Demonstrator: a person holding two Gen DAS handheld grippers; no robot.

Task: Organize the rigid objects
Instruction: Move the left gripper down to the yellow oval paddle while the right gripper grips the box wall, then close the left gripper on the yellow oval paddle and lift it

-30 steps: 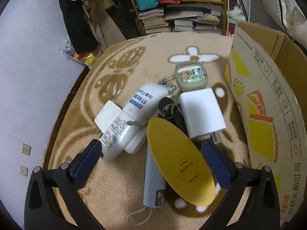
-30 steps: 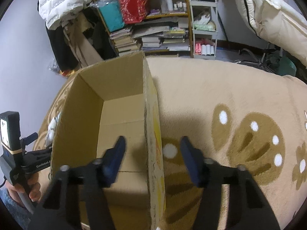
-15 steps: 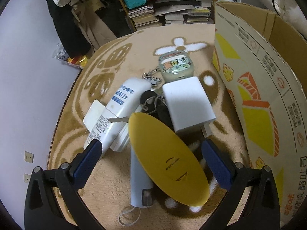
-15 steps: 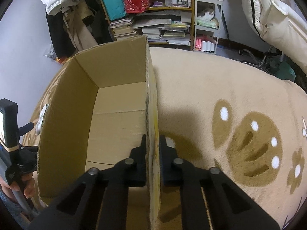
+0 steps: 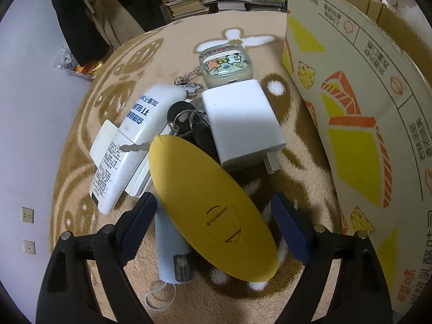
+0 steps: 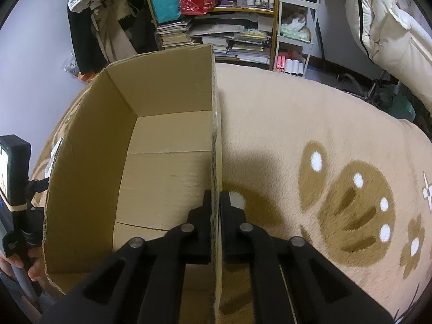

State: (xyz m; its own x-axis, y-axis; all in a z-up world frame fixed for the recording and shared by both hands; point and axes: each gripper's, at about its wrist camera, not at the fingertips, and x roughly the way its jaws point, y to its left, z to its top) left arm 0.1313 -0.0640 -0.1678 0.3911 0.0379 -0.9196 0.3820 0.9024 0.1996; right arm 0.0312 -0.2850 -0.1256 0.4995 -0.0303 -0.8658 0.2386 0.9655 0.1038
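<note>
Small hard things lie in a pile on the tan rug (image 5: 270,54), just left of the cardboard box (image 5: 351,86). The left gripper (image 5: 216,229) is wide open, one finger on each side of the yellow oval case (image 5: 205,205), marked "SANRIO". Only the right view shows inside the box: bare. The right gripper (image 6: 215,210) is pinched tight on the box wall (image 6: 214,124).

Colours I see off both wrists
Yellow oval case (image 5: 210,210), white charger (image 5: 243,129), tan rug (image 6: 297,124) brown prints, box (image 5: 351,86) yellow-orange graphics.
</note>
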